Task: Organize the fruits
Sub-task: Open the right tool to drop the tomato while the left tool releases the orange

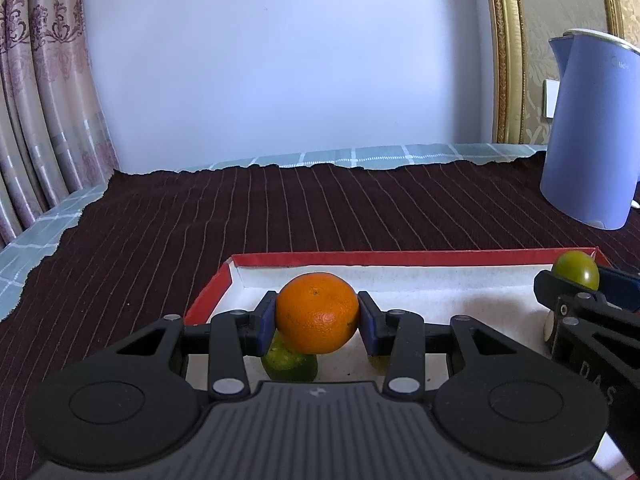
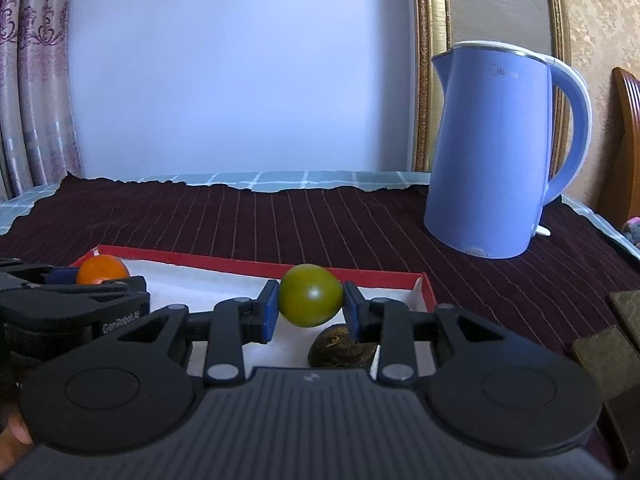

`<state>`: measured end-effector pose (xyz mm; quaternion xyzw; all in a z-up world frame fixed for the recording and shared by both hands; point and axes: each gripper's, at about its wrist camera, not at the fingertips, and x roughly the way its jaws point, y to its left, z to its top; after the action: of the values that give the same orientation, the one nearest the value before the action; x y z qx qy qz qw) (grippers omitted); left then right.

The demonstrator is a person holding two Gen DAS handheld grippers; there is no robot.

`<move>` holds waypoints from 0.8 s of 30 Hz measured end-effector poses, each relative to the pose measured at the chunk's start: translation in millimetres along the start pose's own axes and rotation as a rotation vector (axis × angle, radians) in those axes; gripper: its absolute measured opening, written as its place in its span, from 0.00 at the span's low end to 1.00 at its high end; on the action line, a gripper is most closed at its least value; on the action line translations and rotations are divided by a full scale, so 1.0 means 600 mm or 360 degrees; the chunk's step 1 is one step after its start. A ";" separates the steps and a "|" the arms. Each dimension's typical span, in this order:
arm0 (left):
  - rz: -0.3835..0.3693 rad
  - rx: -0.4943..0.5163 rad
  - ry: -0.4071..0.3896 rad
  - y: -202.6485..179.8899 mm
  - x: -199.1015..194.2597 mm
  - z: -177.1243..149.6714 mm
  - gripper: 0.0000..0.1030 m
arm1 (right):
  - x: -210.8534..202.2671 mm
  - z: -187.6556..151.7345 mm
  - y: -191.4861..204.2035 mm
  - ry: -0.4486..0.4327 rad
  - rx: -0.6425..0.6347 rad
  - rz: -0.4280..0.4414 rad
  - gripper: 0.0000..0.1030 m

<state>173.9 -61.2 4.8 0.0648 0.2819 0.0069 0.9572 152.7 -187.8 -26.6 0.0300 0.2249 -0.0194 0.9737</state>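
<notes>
Left claw (image 1: pixel 317 316) grips orange (image 1: pixel 317 312) | right claw (image 2: pixel 308 306) grips green fruit (image 2: pixel 310 295) | kettle (image 2: pixel 492 152) reads "Midea"

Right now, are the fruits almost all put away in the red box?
Partly. Already lying in the red box: a green fruit and a brown fruit. In hand: the left gripper holds an orange and the right gripper a green tomato-like fruit, both above the box. Left: setting these two down.
</notes>
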 end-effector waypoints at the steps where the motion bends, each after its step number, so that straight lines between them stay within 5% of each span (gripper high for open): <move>1: -0.0002 0.0004 0.0004 0.000 0.001 -0.001 0.40 | 0.001 -0.001 0.000 0.0003 -0.0002 -0.0005 0.31; 6: 0.0024 0.0031 -0.0015 -0.005 0.000 -0.003 0.40 | 0.003 -0.003 0.001 0.0010 -0.0007 -0.0016 0.32; 9: 0.0029 0.0036 -0.0008 -0.006 0.001 -0.003 0.40 | 0.002 -0.005 0.002 0.0002 -0.0017 -0.0015 0.48; 12: 0.0025 0.0039 -0.0002 -0.006 0.002 -0.004 0.41 | -0.003 -0.007 0.004 -0.0020 -0.0044 -0.0037 0.48; 16: 0.0055 0.0068 -0.0053 -0.009 -0.006 -0.006 0.67 | -0.009 -0.009 0.003 -0.0041 -0.0047 -0.0051 0.57; 24: 0.0102 0.0105 -0.0060 -0.008 -0.021 -0.010 0.69 | -0.031 -0.017 -0.014 -0.0067 0.0027 -0.0031 0.81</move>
<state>159.6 -65.8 5.8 0.1057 0.2617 0.0271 0.9590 131.0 -195.2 -28.0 0.0357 0.2043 -0.0315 0.9777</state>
